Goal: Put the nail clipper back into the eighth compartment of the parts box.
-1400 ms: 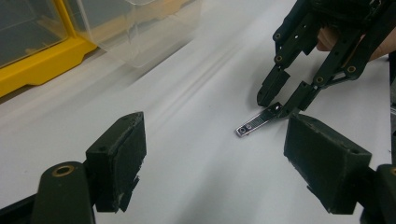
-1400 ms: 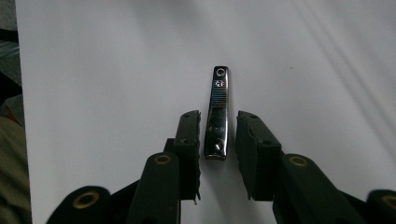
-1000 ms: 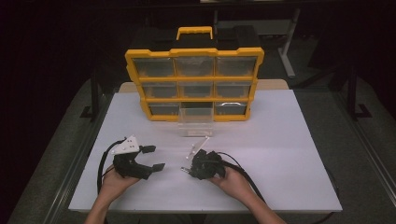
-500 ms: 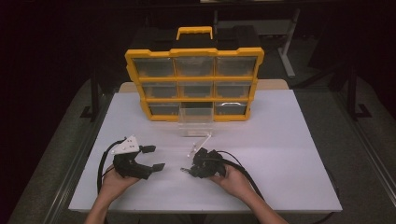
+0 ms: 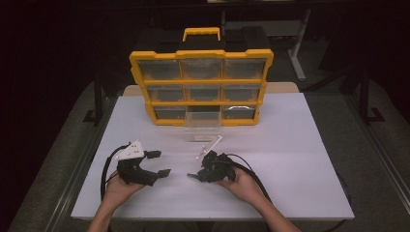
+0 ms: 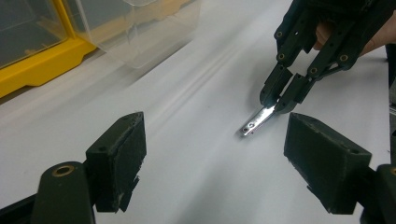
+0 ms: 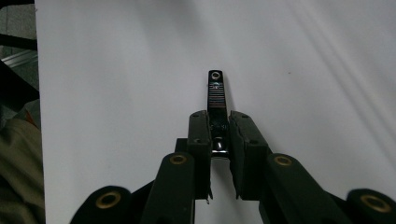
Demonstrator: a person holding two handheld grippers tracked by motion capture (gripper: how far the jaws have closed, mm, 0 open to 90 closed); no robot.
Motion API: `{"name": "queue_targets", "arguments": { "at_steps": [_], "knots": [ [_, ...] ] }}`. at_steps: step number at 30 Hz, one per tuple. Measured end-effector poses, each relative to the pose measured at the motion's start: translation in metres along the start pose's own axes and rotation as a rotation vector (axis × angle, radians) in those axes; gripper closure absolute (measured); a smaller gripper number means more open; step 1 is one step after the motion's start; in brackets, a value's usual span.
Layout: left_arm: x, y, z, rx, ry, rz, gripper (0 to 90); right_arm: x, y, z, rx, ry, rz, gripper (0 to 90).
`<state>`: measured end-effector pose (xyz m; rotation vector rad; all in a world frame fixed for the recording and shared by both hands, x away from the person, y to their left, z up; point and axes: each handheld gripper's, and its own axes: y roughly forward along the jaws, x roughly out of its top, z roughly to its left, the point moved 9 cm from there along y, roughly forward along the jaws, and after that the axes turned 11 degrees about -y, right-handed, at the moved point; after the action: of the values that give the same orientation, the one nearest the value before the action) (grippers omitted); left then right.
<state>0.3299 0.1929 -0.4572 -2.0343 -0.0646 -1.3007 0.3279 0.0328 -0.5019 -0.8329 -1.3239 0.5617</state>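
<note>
A thin metal strip (image 7: 215, 91) with a hole at its far end sticks out from between the jaws of my right gripper (image 7: 218, 123), which is shut on its near end. Seen from the left gripper view, the strip (image 6: 254, 122) slants down with its free tip at the white table, held by the right gripper (image 6: 279, 103). My left gripper (image 6: 219, 163) stands open with nothing between its pads, a short way from the strip. In the high view the left gripper (image 5: 160, 163) and right gripper (image 5: 194, 175) face each other near the table's front edge.
A yellow parts organizer (image 5: 200, 87) with clear drawers stands upright at the back of the white table (image 5: 290, 159). One clear drawer (image 5: 203, 121) is pulled out at its bottom middle. A clear plastic piece (image 5: 209, 146) lies just in front of it.
</note>
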Motion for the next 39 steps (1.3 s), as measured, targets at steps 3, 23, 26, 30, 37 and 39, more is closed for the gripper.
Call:
{"name": "queue_targets", "arguments": {
  "at_steps": [3, 23, 26, 30, 37, 39],
  "knots": [
    [0.000, 0.000, 0.000, -0.001, 0.000, 0.000, 20.9, 0.001, -0.002, -0.001, 0.004, 0.002, -0.007, 78.0],
    [0.000, -0.001, 0.000, -0.001, 0.004, -0.006, 20.7, 0.007, -0.020, -0.008, 0.039, 0.026, -0.042, 78.1],
    [0.000, -0.001, 0.000, -0.001, 0.004, -0.006, 20.6, 0.008, -0.024, -0.009, 0.043, 0.028, -0.044, 78.1],
    [0.000, -0.002, 0.000, -0.002, 0.003, -0.008, 20.5, 0.011, -0.029, -0.012, 0.039, 0.021, -0.053, 78.1],
    [0.000, -0.003, 0.000, -0.004, 0.005, -0.005, 20.2, 0.017, -0.039, -0.018, 0.041, 0.022, -0.064, 78.1],
    [0.000, -0.003, 0.000, -0.005, 0.004, -0.006, 20.1, 0.019, -0.042, -0.019, 0.044, 0.025, -0.071, 78.1]
  ]
}}
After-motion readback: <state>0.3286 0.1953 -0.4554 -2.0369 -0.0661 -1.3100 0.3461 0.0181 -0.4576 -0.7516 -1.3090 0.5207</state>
